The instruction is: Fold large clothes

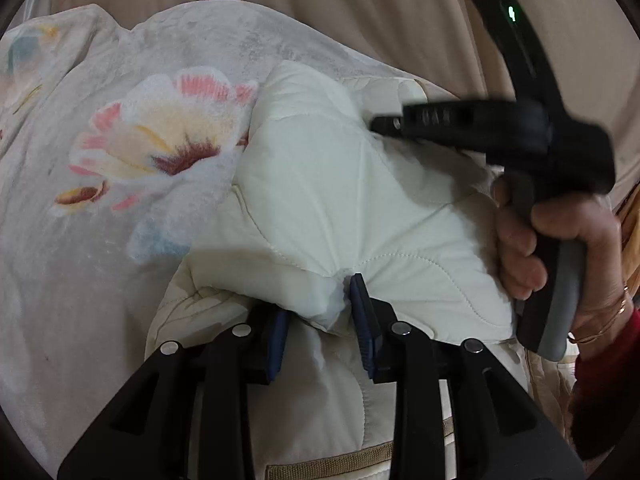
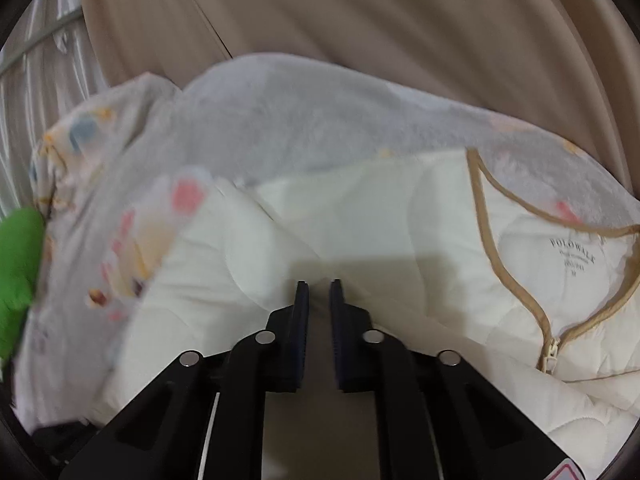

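Left wrist view: the left gripper point(image 1: 318, 312) is seen with a bunched fold of the cream quilted jacket point(image 1: 340, 200) pinched between its fingers point(image 1: 362, 320); the fabric is gathered into creases at the point of grip; the jacket is spread, partly folded over itself, on a pale floral blanket point(image 1: 100, 140), whose large pink and yellow flower print lies just beside the jacket's left edge. The right gripper point(image 1: 384, 123) is shown blurred above the jacket's right part, held by the person's right hand point(image 1: 560, 248); a thin bangle point(image 1: 604, 326) and a red sleeve point(image 1: 608, 376) are visible at the wrist; whether its fingers are apart cannot be told from this view.

Right wrist view: the fingers point(image 2: 302, 320) of the right gripper point(image 2: 319, 286) are seen parted by a narrow gap, with nothing between them, above the jacket point(image 2: 360, 216); the tan-trimmed neckline point(image 2: 492, 232), a printed label inside the collar and the zip pull point(image 2: 554, 350) are shown at the right; the blanket point(image 2: 280, 120) is seen beyond and to the left; a green object point(image 2: 16, 264), unidentifiable, is cut off at the left edge; beige upholstery point(image 2: 400, 12) fills the background.
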`<state>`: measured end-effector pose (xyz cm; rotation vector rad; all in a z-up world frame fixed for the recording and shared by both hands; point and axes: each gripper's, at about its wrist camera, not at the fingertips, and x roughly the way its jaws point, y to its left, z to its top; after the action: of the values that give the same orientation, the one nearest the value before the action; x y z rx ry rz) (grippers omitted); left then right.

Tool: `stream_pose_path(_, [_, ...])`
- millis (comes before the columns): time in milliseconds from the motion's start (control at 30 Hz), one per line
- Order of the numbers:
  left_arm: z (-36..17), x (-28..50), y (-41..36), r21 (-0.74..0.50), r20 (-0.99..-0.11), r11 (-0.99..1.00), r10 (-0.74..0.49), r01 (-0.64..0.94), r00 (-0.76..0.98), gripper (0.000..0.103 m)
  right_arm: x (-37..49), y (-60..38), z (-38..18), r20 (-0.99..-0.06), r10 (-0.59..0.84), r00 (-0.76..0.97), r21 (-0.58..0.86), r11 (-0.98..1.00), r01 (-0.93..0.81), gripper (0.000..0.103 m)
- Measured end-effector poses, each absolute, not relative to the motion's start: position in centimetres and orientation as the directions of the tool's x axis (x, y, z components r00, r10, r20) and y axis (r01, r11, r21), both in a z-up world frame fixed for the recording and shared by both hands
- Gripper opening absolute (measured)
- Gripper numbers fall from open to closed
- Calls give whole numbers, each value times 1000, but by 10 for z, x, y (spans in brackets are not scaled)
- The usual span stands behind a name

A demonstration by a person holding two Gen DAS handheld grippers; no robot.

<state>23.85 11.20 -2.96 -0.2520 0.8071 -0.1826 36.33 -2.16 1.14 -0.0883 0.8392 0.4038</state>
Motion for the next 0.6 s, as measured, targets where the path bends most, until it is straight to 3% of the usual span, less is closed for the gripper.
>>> stream_pose_path(167, [-30, 239, 111, -289, -689, 955, -256, 67, 678, 31, 341, -125, 15, -725, 227, 651, 97, 969, -229, 3])
stream_pose_path(367, [-24, 236, 119, -285, -692, 955, -264, 82, 672, 34, 269, -310, 8, -715, 10, 699, 109, 989, 97, 4])
stream_pose_path(433, [-16, 228, 122, -266, -695, 960, -251, 83, 673, 34, 237, -363, 9, -715, -131, 687, 46, 971, 233, 7])
stream_pose_path(467, [-8, 221, 124, -256, -694, 963, -247, 89, 676, 34, 223, -381, 11, -711, -179, 680, 27, 959, 282, 16])
stream_pose_path(533, [12, 208, 126, -245, -681, 963, -256, 116, 686, 32, 197, -402, 23, -681, -205, 703, 46, 946, 320, 16])
stream_pose_path(600, [44, 193, 123, -228, -632, 962, -266, 154, 728, 32, 183, -395, 47, -627, -145, 765, 102, 959, 265, 16])
